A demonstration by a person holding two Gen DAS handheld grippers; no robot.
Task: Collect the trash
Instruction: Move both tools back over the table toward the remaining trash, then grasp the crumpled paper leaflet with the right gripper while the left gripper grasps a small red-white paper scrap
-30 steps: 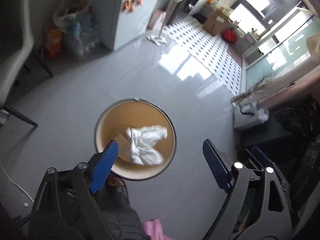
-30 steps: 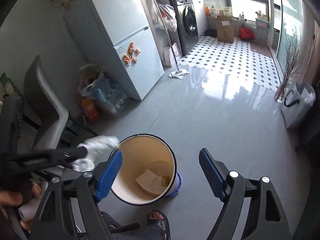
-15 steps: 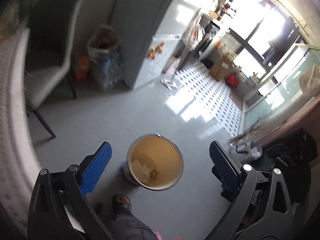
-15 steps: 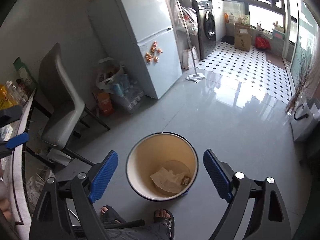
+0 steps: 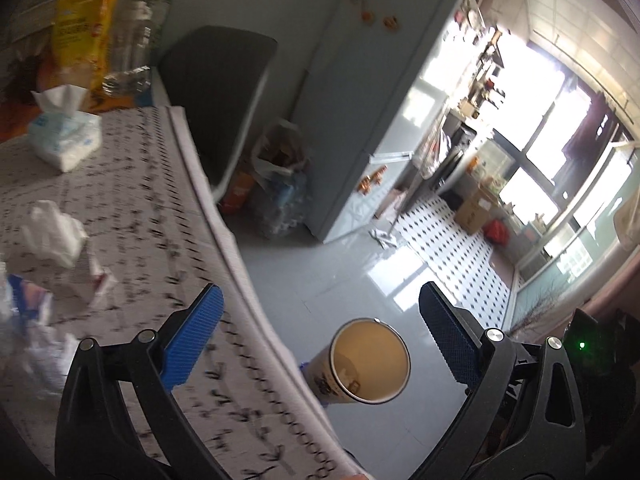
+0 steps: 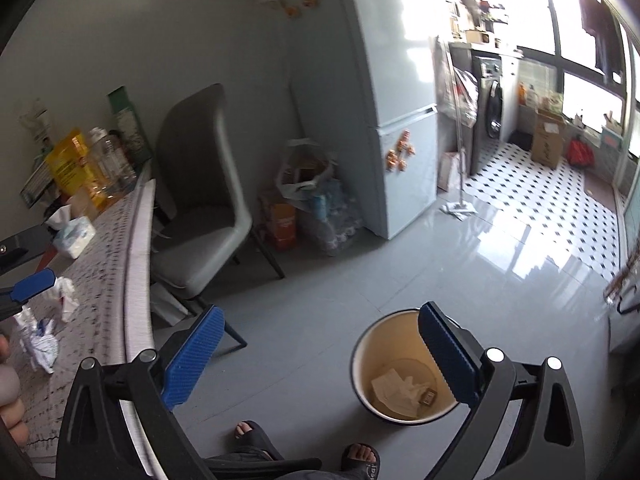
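Observation:
A cream trash bin (image 6: pixel 362 344) with a dark rim stands on the grey floor, with paper and a white tissue (image 6: pixel 396 388) at its bottom. The bin (image 5: pixel 320 376) also shows beside the table edge in the left wrist view. Crumpled tissues (image 5: pixel 52 232) and wrappers (image 5: pixel 24 296) lie on the patterned table (image 5: pixel 140 200). My left gripper (image 5: pixel 320 290) hangs open and empty over the table edge. My right gripper (image 6: pixel 320 310) is above the floor by the bin, its jaws still opening with nothing between them. Crumpled trash (image 6: pixel 40 344) lies near the left gripper's blue pad (image 6: pixel 34 282).
A tissue pack (image 5: pixel 64 140), bottles and a yellow bag sit at the table's far end. A grey chair (image 6: pixel 200 200) stands against the table; filled bags (image 6: pixel 316 200) lean by the fridge (image 6: pixel 392 100). The person's sandalled feet (image 6: pixel 248 432) are near the bin.
The white tissue dropped from the left gripper into the bin. Both grippers rose and swung left toward the table, and both jaws widened.

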